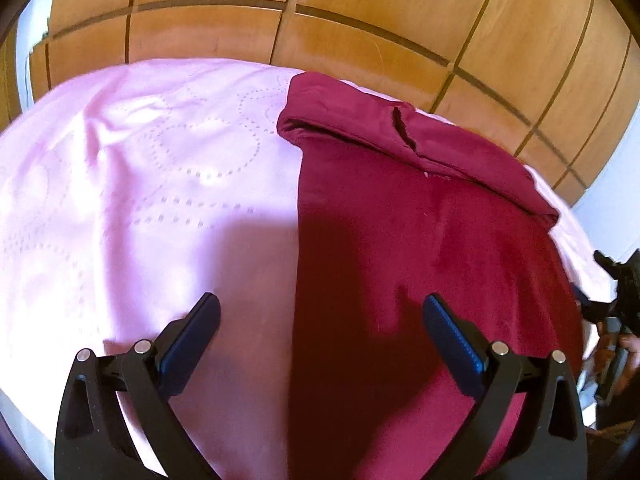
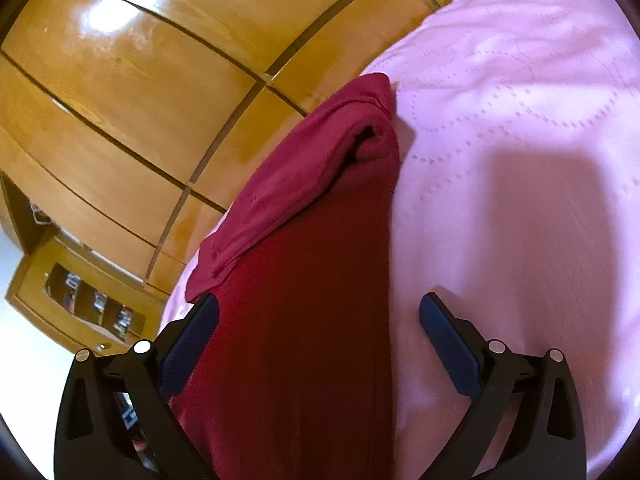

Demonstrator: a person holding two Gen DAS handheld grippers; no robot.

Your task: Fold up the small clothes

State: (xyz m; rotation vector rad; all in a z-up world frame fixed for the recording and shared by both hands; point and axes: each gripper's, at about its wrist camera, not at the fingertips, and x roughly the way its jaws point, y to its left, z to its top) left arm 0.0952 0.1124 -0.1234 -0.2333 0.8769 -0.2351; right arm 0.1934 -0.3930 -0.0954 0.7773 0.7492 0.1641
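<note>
Pink bedspread [image 1: 140, 200], maroon garment [image 1: 400, 260] (near end cropped)

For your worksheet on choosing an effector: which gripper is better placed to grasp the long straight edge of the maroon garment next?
Probably the left gripper: open, its jaws straddle the maroon garment edge on the pink bedspread. The right gripper straddles it too, but more obliquely.

A folded maroon fabric garment [image 1: 400, 208] lies on the pink quilted bedspread [image 1: 140, 184], right of frame centre; a panelled wooden wardrobe [image 1: 320, 20] stands behind.
</note>
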